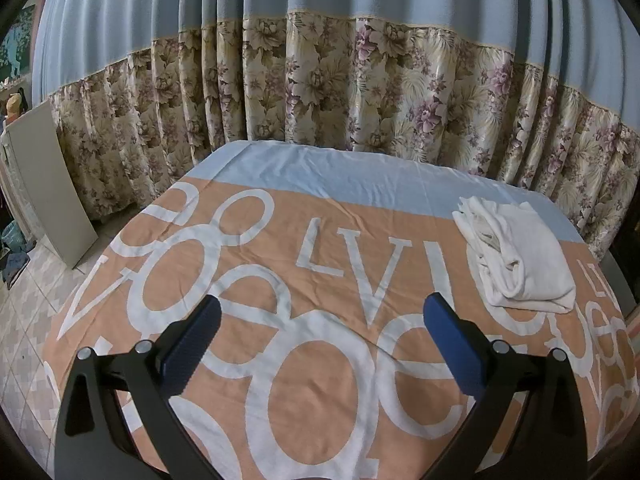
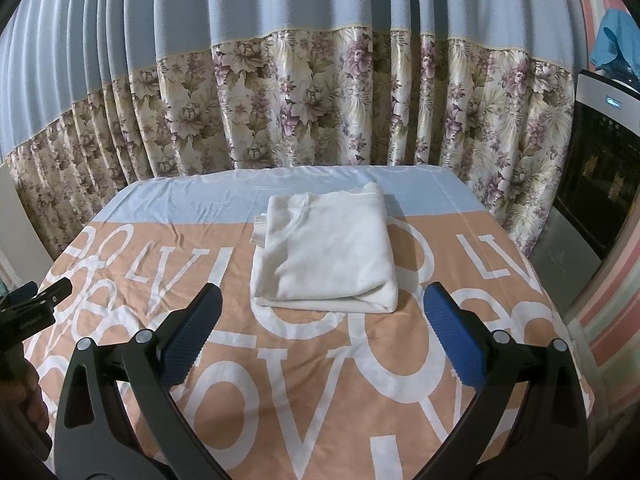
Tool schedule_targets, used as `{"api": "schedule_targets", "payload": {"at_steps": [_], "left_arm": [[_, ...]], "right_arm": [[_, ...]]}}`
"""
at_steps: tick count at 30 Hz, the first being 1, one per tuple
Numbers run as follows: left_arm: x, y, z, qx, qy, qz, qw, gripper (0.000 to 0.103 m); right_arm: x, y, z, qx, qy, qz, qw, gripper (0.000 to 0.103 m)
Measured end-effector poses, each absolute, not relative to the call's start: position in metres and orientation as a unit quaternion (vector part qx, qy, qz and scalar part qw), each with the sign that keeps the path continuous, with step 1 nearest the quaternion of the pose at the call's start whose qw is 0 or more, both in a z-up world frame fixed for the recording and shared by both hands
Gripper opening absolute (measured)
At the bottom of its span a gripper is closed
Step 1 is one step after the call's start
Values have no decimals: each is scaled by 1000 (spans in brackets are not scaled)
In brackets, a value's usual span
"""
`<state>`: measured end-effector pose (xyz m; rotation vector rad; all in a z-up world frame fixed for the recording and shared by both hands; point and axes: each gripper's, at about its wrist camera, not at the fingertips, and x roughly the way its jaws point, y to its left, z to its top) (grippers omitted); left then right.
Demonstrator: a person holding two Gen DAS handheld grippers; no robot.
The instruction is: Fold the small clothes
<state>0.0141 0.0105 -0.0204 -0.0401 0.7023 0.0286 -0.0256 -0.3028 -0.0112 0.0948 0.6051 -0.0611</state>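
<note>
A white garment [image 2: 324, 248] lies folded in a compact rectangle on the table's orange and white lettered cloth [image 2: 320, 380]. It also shows in the left wrist view [image 1: 516, 256], at the far right of the table. My right gripper [image 2: 322, 308] is open and empty, just in front of the garment's near edge, not touching it. My left gripper [image 1: 322, 316] is open and empty over bare cloth [image 1: 320, 380], well to the left of the garment. The left gripper's tip also shows at the left edge of the right wrist view [image 2: 44, 298].
A blue and floral curtain [image 2: 320, 100] hangs close behind the table. A dark appliance [image 2: 600, 168] stands to the right, with a blue cloth [image 2: 616, 40] above it. A pale board [image 1: 44, 184] leans at the left over a tiled floor [image 1: 28, 300].
</note>
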Motion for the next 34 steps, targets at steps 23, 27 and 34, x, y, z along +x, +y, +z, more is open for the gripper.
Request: {"api": "schedule_targets", "payload": {"at_steps": [23,27,34], "left_arm": [[17,10,-19,-18,343,9,939,101],[18,11,-20,-20,345,0,939,101],[21,6,-24,-14,351,-21,936,101]], "right_arm": [[-21,-307,-16,46,303,-29,951,100],[-21,-305,-15,46,304,-28,951,100],[-16,-305,-23,45,308,-27,950,100]]}}
